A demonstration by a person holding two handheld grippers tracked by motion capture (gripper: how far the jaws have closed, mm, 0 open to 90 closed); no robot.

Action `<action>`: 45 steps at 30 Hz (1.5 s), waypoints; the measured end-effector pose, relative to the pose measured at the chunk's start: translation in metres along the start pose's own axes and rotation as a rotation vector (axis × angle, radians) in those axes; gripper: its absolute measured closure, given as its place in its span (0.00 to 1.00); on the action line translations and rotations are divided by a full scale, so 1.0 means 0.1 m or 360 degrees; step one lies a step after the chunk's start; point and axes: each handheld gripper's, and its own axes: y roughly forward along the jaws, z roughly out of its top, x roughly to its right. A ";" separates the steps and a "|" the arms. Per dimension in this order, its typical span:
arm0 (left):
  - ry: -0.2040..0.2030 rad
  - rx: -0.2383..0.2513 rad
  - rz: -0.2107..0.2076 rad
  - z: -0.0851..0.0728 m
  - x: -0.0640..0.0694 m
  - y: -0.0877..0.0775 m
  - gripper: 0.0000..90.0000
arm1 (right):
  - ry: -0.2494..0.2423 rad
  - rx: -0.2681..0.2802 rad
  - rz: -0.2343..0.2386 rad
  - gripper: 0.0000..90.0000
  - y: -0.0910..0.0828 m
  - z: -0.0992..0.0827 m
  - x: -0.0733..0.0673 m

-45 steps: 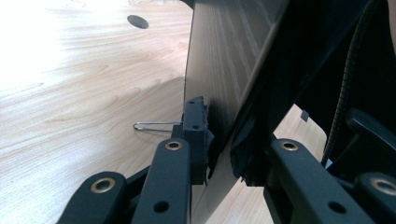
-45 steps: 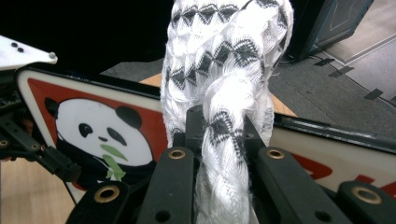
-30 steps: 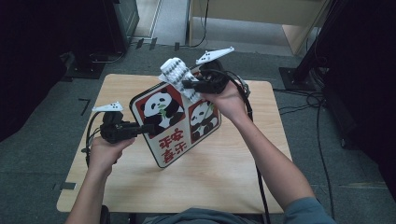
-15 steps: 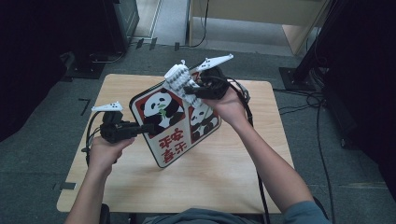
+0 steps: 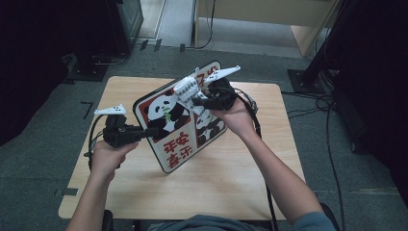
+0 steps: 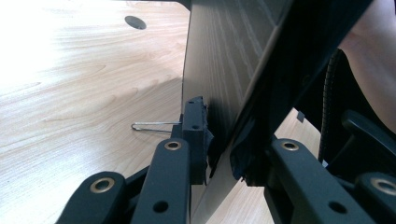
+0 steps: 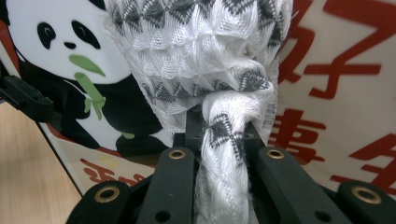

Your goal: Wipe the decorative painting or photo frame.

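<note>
1. The room has a grey carpet floor (image 5: 43, 159) around a pale wooden counter (image 5: 216, 187), and black cables (image 5: 332, 115) lie on the floor to the right of the counter.
2. A flat panda board (image 5: 166, 144) stands tilted on the counter, its lower corner on the wood near the counter's middle. Its front is glossy, with black-and-white pandas, a red border and red characters; its corners are rounded.
3. The left tongs (image 5: 146, 131) are clenched on the left edge of the board. In the left gripper view the two black pads (image 6: 196, 135) press the thin board from both sides, and the back of the board (image 6: 224, 70) looks like grey wood grain.
4. The right tongs (image 5: 195, 98) are clenched on a white knitted cloth (image 5: 187, 91), which they hold against the upper part of the board's front. In the right gripper view the cloth (image 7: 205, 60) is soft and bunched, with a grey diamond pattern, and a twisted part of it passes between the jaws.
5. The cloth covers a piece of the panda picture, so the print behind it is hidden.
6. A small wire clip (image 6: 154, 126) lies on the counter just beside the board's back side, and a round dark hole (image 6: 135, 21) is in the counter farther from the board.
</note>
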 end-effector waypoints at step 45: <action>-0.0012 -0.0005 -0.0012 0.01 0.00 0.02 0.84 | 0.0104 -0.0040 0.0066 0.91 0.22 -0.54 0.05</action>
